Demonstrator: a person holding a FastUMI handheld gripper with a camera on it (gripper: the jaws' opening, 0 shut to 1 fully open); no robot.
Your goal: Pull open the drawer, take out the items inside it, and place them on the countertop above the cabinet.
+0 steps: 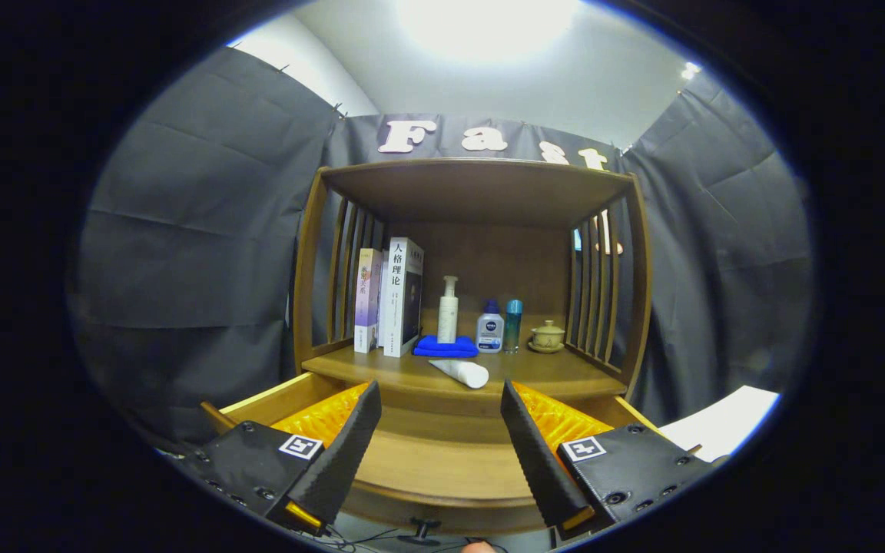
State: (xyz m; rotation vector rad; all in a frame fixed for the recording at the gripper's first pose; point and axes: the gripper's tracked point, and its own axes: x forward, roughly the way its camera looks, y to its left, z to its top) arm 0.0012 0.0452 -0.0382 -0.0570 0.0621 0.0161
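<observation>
Drawer: the wooden drawer [442,461] stands pulled out below the countertop, its floor bare between the fingers; nothing can be seen left in the part that shows, though the fingers hide its side portions.
Tube: a white tube [462,373] lies on its side on the countertop [565,376], at the front edge, just beyond the fingertips and between their lines.
Gripper: the gripper [440,395] hangs over the open drawer, fingers spread wide, pinching nothing, apart from the tube.
Risk: the tube sits so near the edge that a nudge from a fingertip, judging by its round body, could roll it back down into the drawer.
Risk, second: any item hidden behind the fingers could be missed, leaving the task short.
Shelf goods: further back stand two books [390,299], a pump bottle [448,311] on a blue cloth [445,347], a small white bottle [490,329], a slim teal bottle [513,324] and a lidded cup [547,336].
Cabinet: a slatted wooden frame [312,253] encloses the shelf.
</observation>
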